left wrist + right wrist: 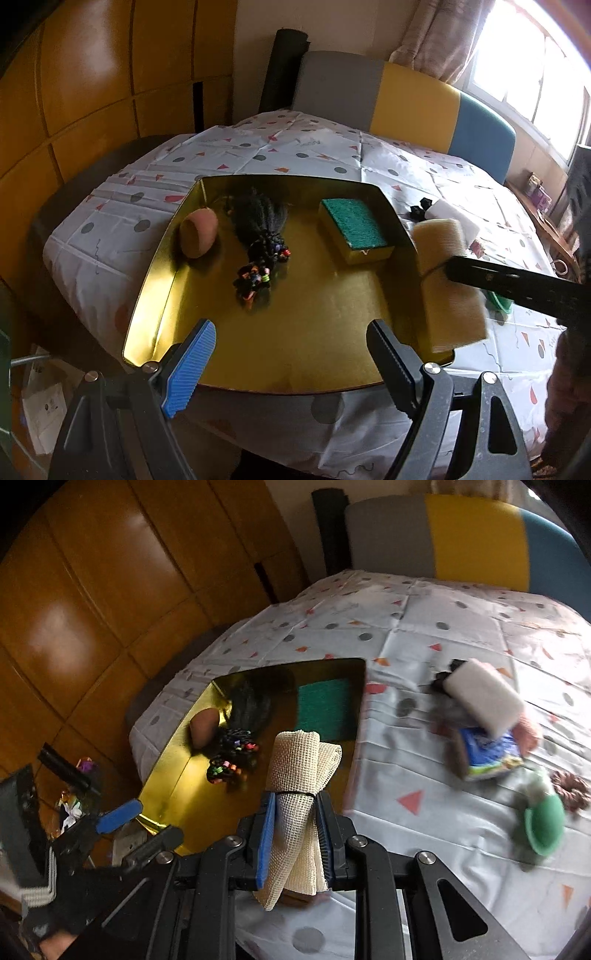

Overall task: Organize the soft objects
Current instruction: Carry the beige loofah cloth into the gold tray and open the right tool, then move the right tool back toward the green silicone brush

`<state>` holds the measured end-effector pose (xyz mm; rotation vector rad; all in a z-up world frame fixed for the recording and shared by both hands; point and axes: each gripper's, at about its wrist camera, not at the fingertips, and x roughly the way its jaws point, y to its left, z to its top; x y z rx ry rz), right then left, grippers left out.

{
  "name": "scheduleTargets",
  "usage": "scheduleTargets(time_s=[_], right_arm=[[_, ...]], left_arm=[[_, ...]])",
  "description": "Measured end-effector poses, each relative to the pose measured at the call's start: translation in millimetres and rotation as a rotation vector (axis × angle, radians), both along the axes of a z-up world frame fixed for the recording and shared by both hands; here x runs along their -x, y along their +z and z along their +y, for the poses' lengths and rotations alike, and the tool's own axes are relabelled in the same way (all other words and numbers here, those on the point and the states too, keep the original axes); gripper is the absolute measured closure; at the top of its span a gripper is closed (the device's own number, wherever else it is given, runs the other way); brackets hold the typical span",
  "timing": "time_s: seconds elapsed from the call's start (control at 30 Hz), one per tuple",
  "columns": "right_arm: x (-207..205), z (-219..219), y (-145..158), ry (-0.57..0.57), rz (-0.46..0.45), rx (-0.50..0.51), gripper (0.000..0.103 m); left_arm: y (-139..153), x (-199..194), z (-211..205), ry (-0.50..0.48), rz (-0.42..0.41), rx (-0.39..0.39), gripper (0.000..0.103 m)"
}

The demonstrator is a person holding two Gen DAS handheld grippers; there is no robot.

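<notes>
Clamping a rolled cream mesh cloth (295, 775), the right gripper (295, 834) is hovering over the gold rectangular metal tray (155, 258); the left gripper (291, 354) is gaping empty at the tray's near edge.

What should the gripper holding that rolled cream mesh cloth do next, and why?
Probably carry it a little further over the gold tray and lower it onto the bare patch near the front. The right gripper is shut on the rolled mesh cloth, and the tray already holds the green sponge and other soft things.

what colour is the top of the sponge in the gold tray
Teal green on top of the sponge, over a yellow body; clearest in the left wrist view.
</notes>
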<state>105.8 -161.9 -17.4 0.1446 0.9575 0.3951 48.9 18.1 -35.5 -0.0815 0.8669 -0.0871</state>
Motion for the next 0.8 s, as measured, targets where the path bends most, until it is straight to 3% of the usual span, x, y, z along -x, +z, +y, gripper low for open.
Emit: scheduleTargets(time_s=[0.37, 0.53, 0.67, 0.73, 0.8], right_arm=[[-37.6, 32.1, -37.8, -0.016, 0.079, 0.153, 0.075], [-29.9, 30.1, -37.2, -0.018, 0.042, 0.198, 0.063], [-24.0, 26.7, -28.8, -0.018, 0.015, 0.166, 0.053], [-19.1, 24.5, -22.5, -0.025, -0.005, 0.162, 0.042], [-14.5, 20.9, -16.9, -0.030, -0.018, 0.142, 0.041]], left_arm=[[-3.6, -3.2, 19.5, 0.047, 0.012, 0.013, 0.018], [-4.6, -4.6, 19.8, 0.048, 0.016, 0.004, 0.018], [-2.6, -3.7, 15.2, 0.038, 0.010, -0.008, 0.018], [-1.1, -2.4, 12.6, 0.032, 0.004, -0.016, 0.018], [0.3, -1.4, 9.8, 0.027, 0.001, -0.023, 0.018]])
